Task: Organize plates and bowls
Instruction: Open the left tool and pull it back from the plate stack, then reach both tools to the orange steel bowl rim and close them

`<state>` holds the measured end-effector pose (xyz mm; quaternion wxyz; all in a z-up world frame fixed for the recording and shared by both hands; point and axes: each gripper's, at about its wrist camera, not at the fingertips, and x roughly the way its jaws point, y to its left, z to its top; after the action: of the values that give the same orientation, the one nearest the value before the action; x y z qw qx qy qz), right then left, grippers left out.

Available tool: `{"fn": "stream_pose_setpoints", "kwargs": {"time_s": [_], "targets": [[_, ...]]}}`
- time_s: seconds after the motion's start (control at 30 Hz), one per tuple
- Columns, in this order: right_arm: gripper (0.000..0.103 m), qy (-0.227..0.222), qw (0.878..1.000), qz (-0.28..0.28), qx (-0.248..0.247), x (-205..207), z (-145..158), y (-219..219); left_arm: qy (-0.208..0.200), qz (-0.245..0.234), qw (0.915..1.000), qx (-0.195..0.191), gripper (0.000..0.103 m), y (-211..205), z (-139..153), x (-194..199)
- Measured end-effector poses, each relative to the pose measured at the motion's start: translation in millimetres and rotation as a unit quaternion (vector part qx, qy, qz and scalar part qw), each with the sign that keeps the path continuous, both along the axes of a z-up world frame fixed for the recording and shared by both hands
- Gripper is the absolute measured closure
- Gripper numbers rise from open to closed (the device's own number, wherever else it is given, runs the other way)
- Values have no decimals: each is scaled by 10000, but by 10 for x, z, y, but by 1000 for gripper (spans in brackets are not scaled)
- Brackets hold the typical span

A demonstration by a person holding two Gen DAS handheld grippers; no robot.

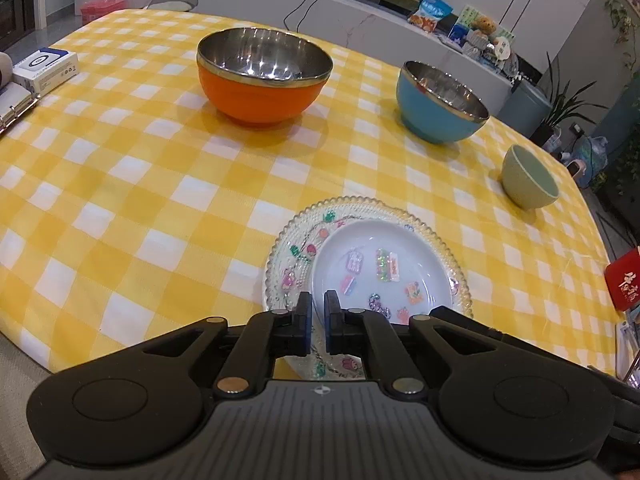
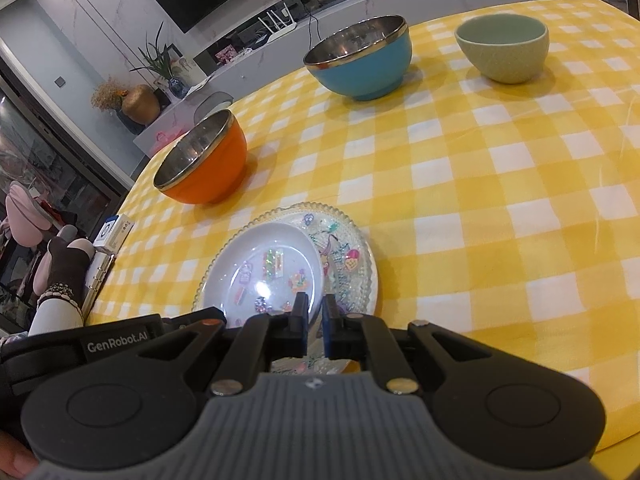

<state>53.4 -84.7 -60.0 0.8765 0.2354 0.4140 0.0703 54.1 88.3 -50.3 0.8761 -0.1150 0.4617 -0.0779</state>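
Yellow checked tablecloth point(image 1: 120, 160) fills my left view: my left gripper point(image 1: 318, 304), jaws nearly closed and empty, hovers over a white plate point(image 1: 380, 256) on a glass plate point(image 1: 292, 240), with orange point(image 1: 260, 96), blue point(image 1: 436, 116) and green point(image 1: 524, 188) bowls beyond. In my right view, the right gripper point(image 2: 315, 306), jaws also narrow and empty, hangs above the same plates.

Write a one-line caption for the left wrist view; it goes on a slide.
Shut left gripper over a white plate on a glass plate, three bowls beyond.
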Motion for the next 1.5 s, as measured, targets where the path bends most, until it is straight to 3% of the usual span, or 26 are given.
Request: {"fn": "stream_pose_setpoints", "kwargs": {"time_s": [0.17, 0.23, 0.3, 0.47, 0.7, 0.8, 0.93, 1.0, 1.27, 1.5], "targets": [[95, -19, 10000, -13, -70, 5, 5, -2, 0, -9, 10000, 25, 97, -6, 4, -1], [92, -39, 9999, -37, -89, -1, 18, -11, 3, 11, 10000, 16, 91, 4, 9, 2], [83, -97, 9999, -59, -95, -9, 43, -23, -41, 43, 10000, -9, 82, 29, 30, -3], [72, -327, 9988, -81, -351, -8, 151, 4, -286, 231, 9993, 83, 76, 75, 144, -4], [49, -639, 9961, -100, -603, 71, 342, 81, -733, 236, 9961, 437, 76, 65, 446, 116], [47, -772, 9946, -131, -686, 145, 431, 129, -864, 216, 9947, 520, 76, 84, 573, 212], [44, -915, 9915, -289, -882, 288, 559, 201, -1078, 257, 9923, 544, 74, 168, 735, 351], [33, -966, 9891, -469, -1007, 360, 627, 229, -1137, 259, 9917, 545, 69, 231, 810, 438], [32, -1112, 9893, -557, -758, 820, 818, 393, -1544, 453, 9812, 1061, 53, 443, 1015, 822], [22, -1264, 9856, -768, -821, 1292, 897, 659, -1243, 345, 9849, 1154, 46, 616, 997, 1322]]}}
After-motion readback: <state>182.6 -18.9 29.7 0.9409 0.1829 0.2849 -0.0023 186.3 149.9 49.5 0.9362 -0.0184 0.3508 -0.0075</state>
